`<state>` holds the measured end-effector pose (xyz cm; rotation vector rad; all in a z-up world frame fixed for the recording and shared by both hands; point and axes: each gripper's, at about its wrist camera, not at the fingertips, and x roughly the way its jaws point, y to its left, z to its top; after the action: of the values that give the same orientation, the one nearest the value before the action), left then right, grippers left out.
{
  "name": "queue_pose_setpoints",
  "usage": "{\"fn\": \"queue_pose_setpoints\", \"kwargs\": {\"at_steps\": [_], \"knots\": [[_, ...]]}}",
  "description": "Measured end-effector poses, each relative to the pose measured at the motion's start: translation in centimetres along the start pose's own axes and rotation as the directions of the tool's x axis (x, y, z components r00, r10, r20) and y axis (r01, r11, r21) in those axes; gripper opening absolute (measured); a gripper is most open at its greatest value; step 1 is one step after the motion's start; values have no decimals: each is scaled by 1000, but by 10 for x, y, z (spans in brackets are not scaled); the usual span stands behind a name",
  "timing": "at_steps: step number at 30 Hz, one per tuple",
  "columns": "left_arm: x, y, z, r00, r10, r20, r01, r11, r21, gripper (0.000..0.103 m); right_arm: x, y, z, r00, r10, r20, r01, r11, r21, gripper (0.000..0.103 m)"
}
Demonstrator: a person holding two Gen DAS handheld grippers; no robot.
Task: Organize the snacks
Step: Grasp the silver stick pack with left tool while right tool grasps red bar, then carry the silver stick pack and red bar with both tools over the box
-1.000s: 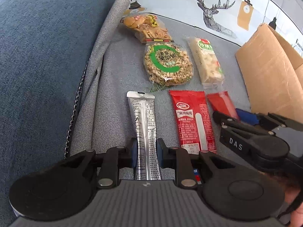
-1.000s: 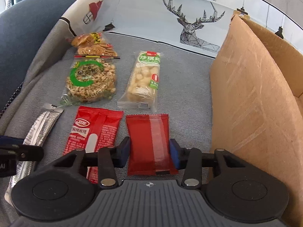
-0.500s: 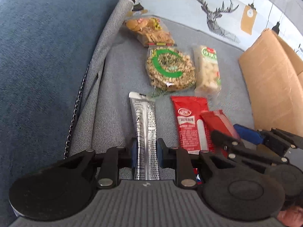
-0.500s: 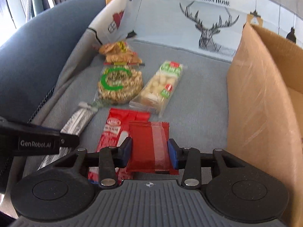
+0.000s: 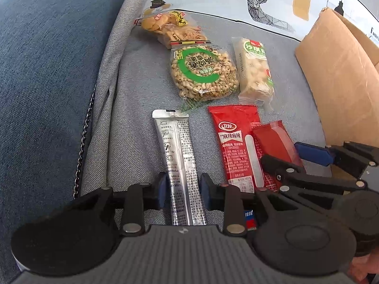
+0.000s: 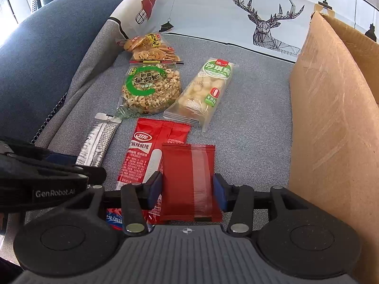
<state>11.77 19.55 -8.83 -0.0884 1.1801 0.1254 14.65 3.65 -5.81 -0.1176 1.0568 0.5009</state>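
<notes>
Right now a tall cardboard box [image 6: 331,123] stands on the grey sofa cushion [image 6: 255,108] at the right, with a round cereal-ring pack [image 5: 203,73], a pale puffed-rice bar [image 5: 255,71] and a printed red packet [image 5: 236,142] lying flat beside it. The right gripper [image 6: 187,189] clamps a plain red packet [image 6: 189,177], raised partly over the printed one, while the left gripper [image 5: 182,190] pinches the near end of a silver stick sachet [image 5: 177,156] on the cushion.
</notes>
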Motion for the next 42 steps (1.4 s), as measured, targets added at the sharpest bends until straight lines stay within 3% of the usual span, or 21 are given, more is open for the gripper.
{"fn": "queue_pose_setpoints", "kwargs": {"at_steps": [8,15,22,23,24,29,34,36,38,40,42], "knots": [[-3,3,1,1000,5,25,-4,1000,-28,21,-4,2,0,1000,1,26,-1,1000,-6,43],[-18,8,5,995,-9,100,15,998,-62,19,-26,2,5,991,9,132,-7,1000,-15,42],[-33,6,11,985,-18,173,33,996,-82,18,-58,4,9,967,41,250,-31,999,-43,42],[-35,6,11,984,-17,178,32,996,-85,16,-63,5,9,963,47,265,-33,998,-57,42],[-38,6,12,982,-15,186,31,996,-88,7,-67,6,10,959,50,279,-31,997,-73,42],[-49,1,12,977,-16,214,37,995,-95,7,-88,10,8,936,69,346,-18,989,-148,42],[-49,9,12,981,-41,190,72,984,-161,8,-103,6,3,922,80,379,-17,986,-166,42],[-45,20,11,984,-63,165,100,969,-224,20,-107,0,2,919,78,387,-18,988,-156,42],[-39,27,10,989,-68,133,103,957,-272,23,-111,-6,1,915,74,396,-19,990,-142,42],[-33,28,10,992,-72,106,99,956,-275,23,-114,-13,1,913,74,400,-25,992,-127,42],[-28,21,11,994,-69,85,88,966,-243,35,-116,-19,1,911,76,406,-31,993,-115,42]]}}
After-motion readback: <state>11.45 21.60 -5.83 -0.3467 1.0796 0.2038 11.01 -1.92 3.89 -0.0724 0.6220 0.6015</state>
